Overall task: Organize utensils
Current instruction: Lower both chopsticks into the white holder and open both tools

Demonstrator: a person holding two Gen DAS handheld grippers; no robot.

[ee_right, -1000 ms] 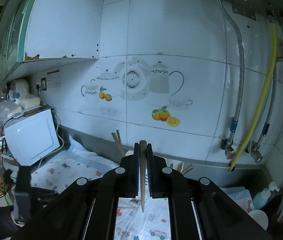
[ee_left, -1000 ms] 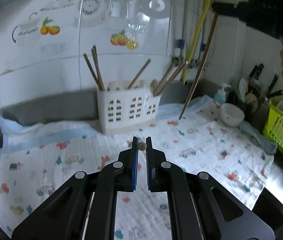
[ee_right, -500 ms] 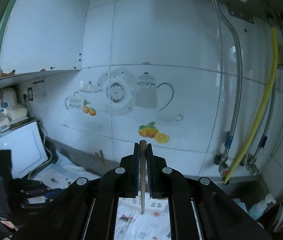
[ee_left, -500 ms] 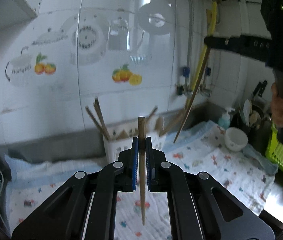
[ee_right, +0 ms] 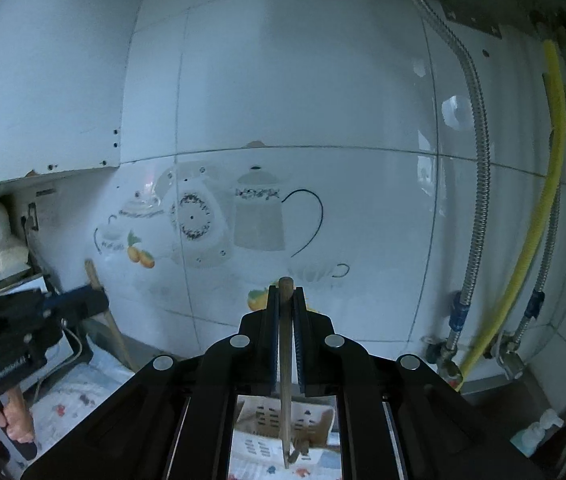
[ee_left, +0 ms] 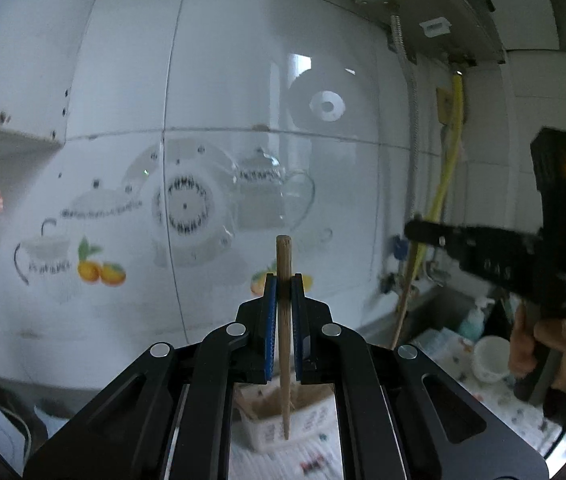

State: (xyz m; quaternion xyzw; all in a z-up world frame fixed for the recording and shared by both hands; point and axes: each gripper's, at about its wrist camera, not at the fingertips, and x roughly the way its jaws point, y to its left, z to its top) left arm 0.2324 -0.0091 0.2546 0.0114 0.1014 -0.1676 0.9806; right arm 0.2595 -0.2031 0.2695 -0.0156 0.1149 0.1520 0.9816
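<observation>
Now two claws up high, one wooden stick each. Left claw [ee_left: 284, 280] shut tight on a chopstick [ee_left: 284, 320], stick standing almost straight up and down, thick end on top, thin tip pointing down. Right claw [ee_right: 286, 292] shut tight on a second chopstick [ee_right: 285, 360], standing the same way.

Right below both tips, down on the cloth-covered table [ee_right: 83, 392]: the white holder [ee_right: 303, 420], open at the top. Looks like a straight drop down, long way of each stick lined up with the opening. Left tip looking right over the holder [ee_left: 275, 428]; right tip also over it. Hard to say which hand closer.

Inside the holder: some brown shapes, too blurry to name. Off to the side, a white bowl [ee_left: 490, 358] and a soap bottle [ee_left: 473, 318].
</observation>
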